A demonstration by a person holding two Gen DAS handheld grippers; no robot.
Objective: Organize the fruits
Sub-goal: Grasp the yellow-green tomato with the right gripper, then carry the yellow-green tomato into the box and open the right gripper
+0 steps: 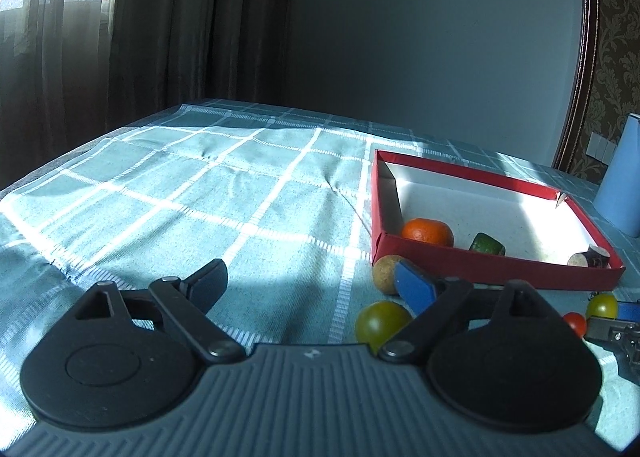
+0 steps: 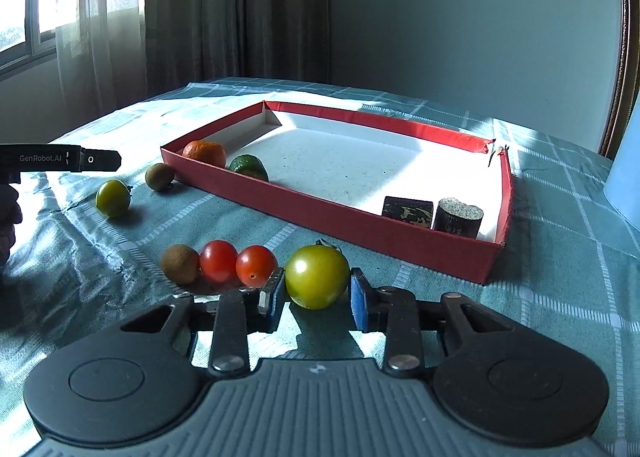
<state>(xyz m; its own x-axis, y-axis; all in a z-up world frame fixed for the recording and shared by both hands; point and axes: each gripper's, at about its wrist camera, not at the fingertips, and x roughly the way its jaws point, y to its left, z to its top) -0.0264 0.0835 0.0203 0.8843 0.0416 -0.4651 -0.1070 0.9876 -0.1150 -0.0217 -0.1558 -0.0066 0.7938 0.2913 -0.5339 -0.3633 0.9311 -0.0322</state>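
A red box [image 2: 360,223] with a white floor holds an orange [image 2: 204,153], a green fruit piece [image 2: 249,167] and two dark cut pieces [image 2: 458,216]. My right gripper [image 2: 316,289] is open, its blue pads on either side of a yellow-green tomato [image 2: 317,276] on the cloth, small gaps showing. Two red cherry tomatoes [image 2: 236,263] and a brown fruit [image 2: 180,263] lie left of it. My left gripper [image 1: 310,277] is open and empty over the cloth; another green tomato [image 1: 382,321] and a brown fruit [image 1: 385,272] lie by its right finger.
The table has a teal checked cloth [image 1: 200,193]. A light blue container [image 1: 624,181] stands to the right of the box. Curtains and a window are at the back left. The left gripper's body [image 2: 60,159] shows at the left edge of the right wrist view.
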